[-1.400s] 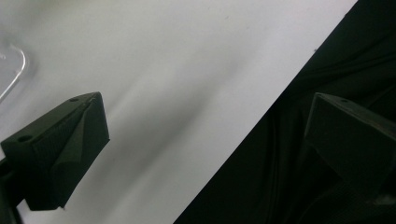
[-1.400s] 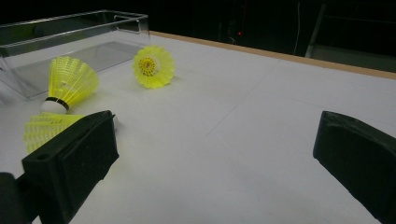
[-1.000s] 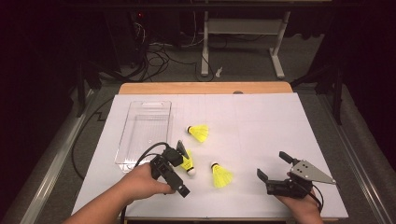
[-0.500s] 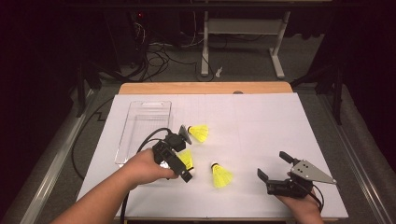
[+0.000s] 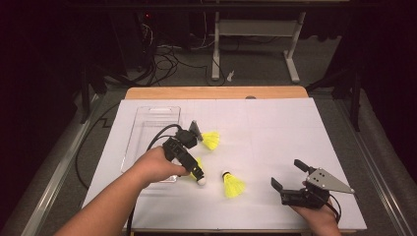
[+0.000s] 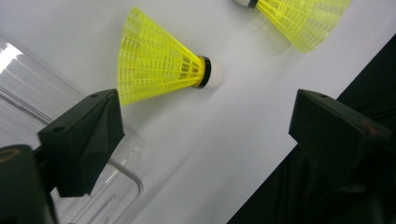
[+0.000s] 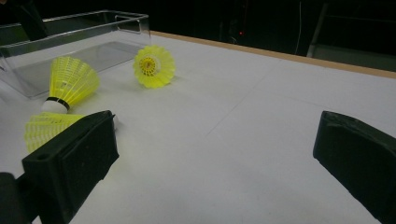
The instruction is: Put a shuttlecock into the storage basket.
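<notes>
the left gripper (image 5: 189, 160) hangs over the near right corner of the clear rectangular plastic tray (image 5: 147, 129), at about 9 o'clock on the white table sheet (image 5: 275, 132). its jaws stand wide but have just been closing a little, and nothing sits between them. in the left gripper view the nearest yellow plastic shuttlecock with a white cork tip (image 6: 163, 63) lies on its side just beyond the jaws, its skirt close to the tray's rounded rim (image 6: 133, 175); from above this same shuttlecock (image 5: 197, 172) is partly covered by the gripper.

a second yellow shuttlecock (image 5: 232, 184) lies toward 6 o'clock, apart from the first, with its cork pointing to the tray. a third yellow shuttlecock (image 5: 210, 140) rests at 10 o'clock from the sheet's centre, just right of the tray's long side.

the right gripper (image 5: 287, 182) rests near the front edge at 5 o'clock, jaws spread wide and holding nothing. in the right gripper view all three shuttlecocks lie to the left, and bare sheet runs between the jaws to the far wooden table edge (image 7: 280, 55).

the whole right half of the sheet, from 12 to 4 o'clock, is open. the dark drop at the sheet's front edge (image 6: 299, 154) lies close under the left gripper.
</notes>
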### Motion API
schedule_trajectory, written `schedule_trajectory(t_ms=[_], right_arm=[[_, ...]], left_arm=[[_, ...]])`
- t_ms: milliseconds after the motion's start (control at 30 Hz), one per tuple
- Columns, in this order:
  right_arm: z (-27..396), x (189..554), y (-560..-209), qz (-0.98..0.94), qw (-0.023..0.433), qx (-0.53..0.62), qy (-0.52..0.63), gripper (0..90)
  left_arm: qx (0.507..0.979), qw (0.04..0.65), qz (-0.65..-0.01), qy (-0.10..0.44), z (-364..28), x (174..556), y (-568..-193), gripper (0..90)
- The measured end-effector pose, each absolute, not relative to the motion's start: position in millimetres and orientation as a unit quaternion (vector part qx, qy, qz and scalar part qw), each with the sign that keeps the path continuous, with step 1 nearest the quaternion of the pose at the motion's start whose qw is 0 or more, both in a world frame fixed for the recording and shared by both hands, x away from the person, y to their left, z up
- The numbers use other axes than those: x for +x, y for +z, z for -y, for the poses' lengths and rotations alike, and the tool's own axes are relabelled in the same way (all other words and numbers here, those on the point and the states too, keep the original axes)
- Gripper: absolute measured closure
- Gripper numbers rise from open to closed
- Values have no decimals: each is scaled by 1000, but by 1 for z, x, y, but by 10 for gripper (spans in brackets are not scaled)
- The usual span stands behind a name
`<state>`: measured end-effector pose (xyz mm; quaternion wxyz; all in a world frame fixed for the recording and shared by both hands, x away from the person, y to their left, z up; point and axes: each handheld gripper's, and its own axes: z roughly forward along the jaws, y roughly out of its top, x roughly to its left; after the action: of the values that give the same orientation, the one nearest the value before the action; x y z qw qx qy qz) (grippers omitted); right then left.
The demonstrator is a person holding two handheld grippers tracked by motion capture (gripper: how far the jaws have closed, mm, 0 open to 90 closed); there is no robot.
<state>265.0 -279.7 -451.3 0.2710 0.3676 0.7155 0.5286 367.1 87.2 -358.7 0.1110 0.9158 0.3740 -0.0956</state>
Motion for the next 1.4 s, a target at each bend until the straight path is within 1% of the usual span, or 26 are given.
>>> schedule_trajectory(t_ms=[100, 200, 367, 500, 700, 900, 1067, 1233, 1400], right_arm=[[279, 265, -451, -716, 271, 367, 528, 6], [279, 265, -451, -716, 271, 367, 529, 6], [280, 266, -451, -716, 270, 367, 528, 6], [279, 265, -452, -717, 268, 368, 528, 6], [279, 266, -452, -717, 268, 367, 528, 6], [280, 266, -452, -716, 267, 369, 529, 7], [280, 266, -452, -717, 266, 369, 529, 7], [280, 266, -452, -716, 266, 369, 529, 8], [280, 266, -452, -717, 265, 369, 529, 8]], left_arm=[[916, 112, -375, -93, -87, 370, -360, 186], [917, 115, -371, -88, -85, 373, -360, 263], [915, 118, -375, -86, -82, 377, -364, 320], [918, 110, -373, -77, -79, 380, -364, 325], [919, 110, -372, -71, -78, 386, -360, 370], [920, 102, -372, -70, -78, 392, -368, 372], [919, 95, -375, -72, -78, 397, -375, 403], [917, 95, -378, -86, -78, 399, -383, 432], [914, 97, -381, -98, -81, 399, -389, 437]])
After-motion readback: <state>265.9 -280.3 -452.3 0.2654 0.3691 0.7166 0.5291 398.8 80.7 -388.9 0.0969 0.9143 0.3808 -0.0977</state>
